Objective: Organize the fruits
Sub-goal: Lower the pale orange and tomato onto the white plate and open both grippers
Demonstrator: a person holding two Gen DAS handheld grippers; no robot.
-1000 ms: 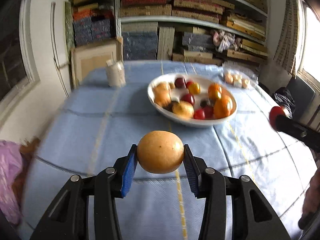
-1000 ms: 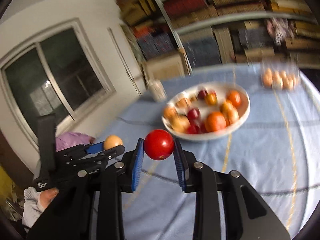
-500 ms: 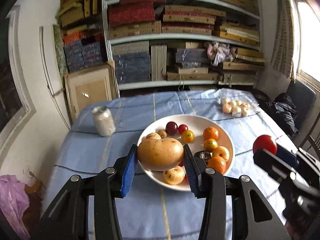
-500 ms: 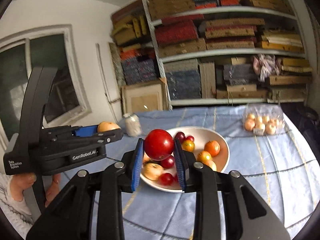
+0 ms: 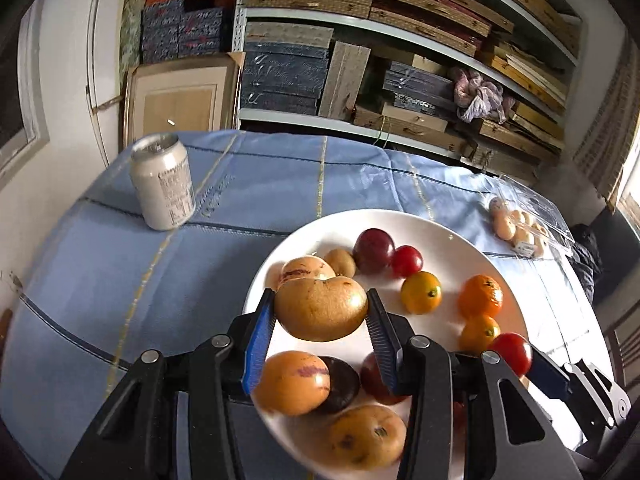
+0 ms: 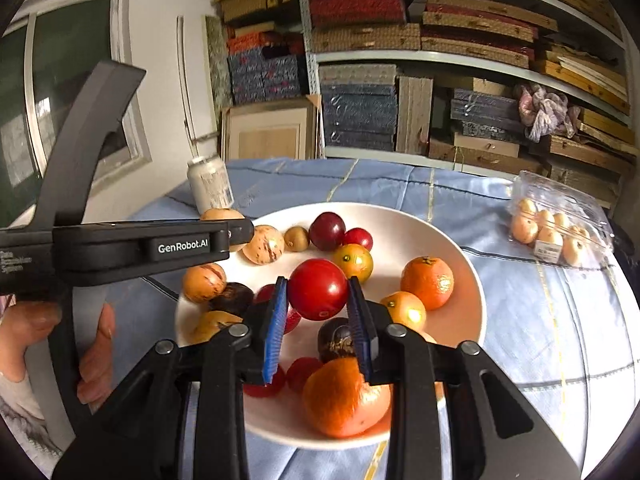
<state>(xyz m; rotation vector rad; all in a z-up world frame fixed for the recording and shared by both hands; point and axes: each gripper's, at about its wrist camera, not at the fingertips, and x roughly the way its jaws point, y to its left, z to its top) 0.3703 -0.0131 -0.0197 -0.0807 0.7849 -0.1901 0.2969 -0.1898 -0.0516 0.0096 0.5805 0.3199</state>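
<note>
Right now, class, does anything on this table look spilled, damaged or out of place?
Nothing is spilled or visibly damaged. The drink can stands upright on the blue cloth, apart from the white bowl of fruit. The only oddity is the clear plastic pack of small pale fruit, sitting outside the bowl at the table's far right.

The white bowl [image 5: 472, 240] is crowded with fruit; bare room is seen only along its far rim. Behind-left of the bowl a can [image 5: 163, 182] stands; the cloth [image 5: 100, 280] left of the bowl is free.
</note>
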